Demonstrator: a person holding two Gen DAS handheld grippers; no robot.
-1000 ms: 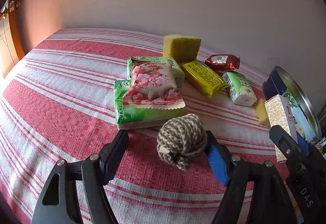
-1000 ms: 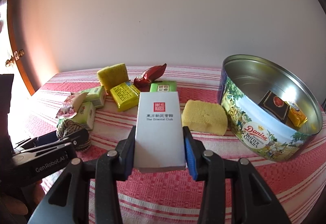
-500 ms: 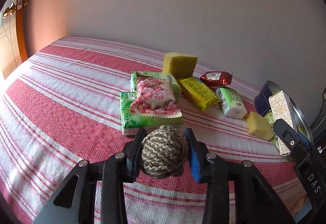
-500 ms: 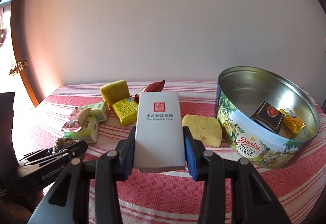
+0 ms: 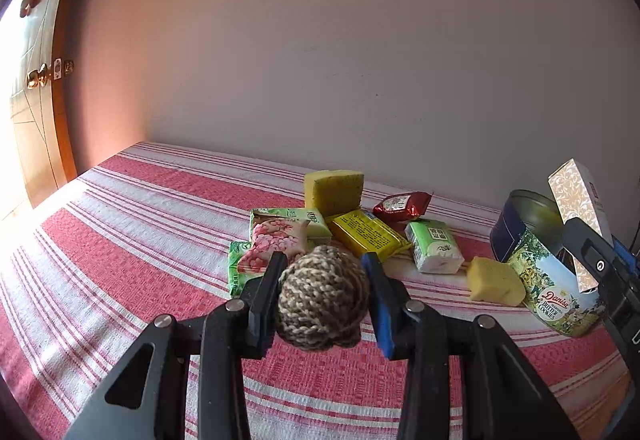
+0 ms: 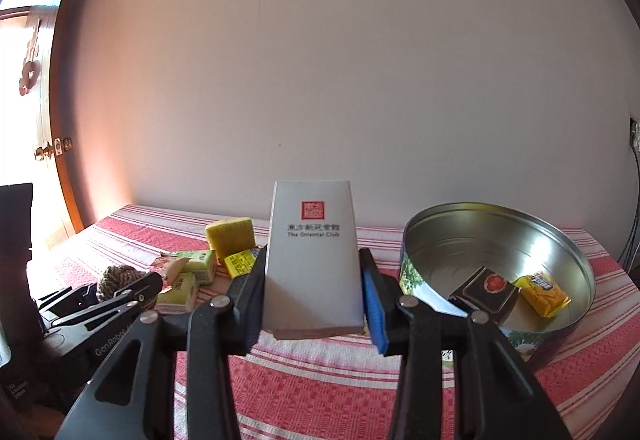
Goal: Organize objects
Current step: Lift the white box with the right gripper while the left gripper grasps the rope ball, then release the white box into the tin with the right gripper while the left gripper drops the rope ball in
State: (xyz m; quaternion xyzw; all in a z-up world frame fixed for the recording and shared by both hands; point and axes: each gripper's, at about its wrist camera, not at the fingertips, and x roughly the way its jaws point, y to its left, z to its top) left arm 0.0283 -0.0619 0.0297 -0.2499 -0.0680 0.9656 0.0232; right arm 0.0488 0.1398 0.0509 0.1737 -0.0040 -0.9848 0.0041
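The left tongs (image 5: 323,296) are clenched on a knitted ball (image 5: 323,300), a round lump of brown-and-cream braided yarn pinched between one black pad and one blue pad and held above the worktop (image 5: 140,232), which is covered in a coarse woven cloth of red and white stripes. The right tongs (image 6: 314,292) grip a flat white cardboard box (image 6: 314,260) by its long edges; it is a smooth, upright rectangle with a red square seal printed near its top.

Just right of that box sits a round cookie tin (image 6: 560,336), open, with a shiny bare-metal inner wall and a printed outer band. Inside it lie a small dark square packet (image 6: 486,292) and a crinkled yellow wrapper (image 6: 544,294). Left of the tin, on the cloth, are a porous yellow sponge block (image 5: 334,191), glossy green tissue packs (image 5: 434,246), a yellow foil packet (image 5: 368,236), a red foil sachet (image 5: 400,204) and a second sponge piece (image 5: 496,282) that lies close beside the tin's wall.
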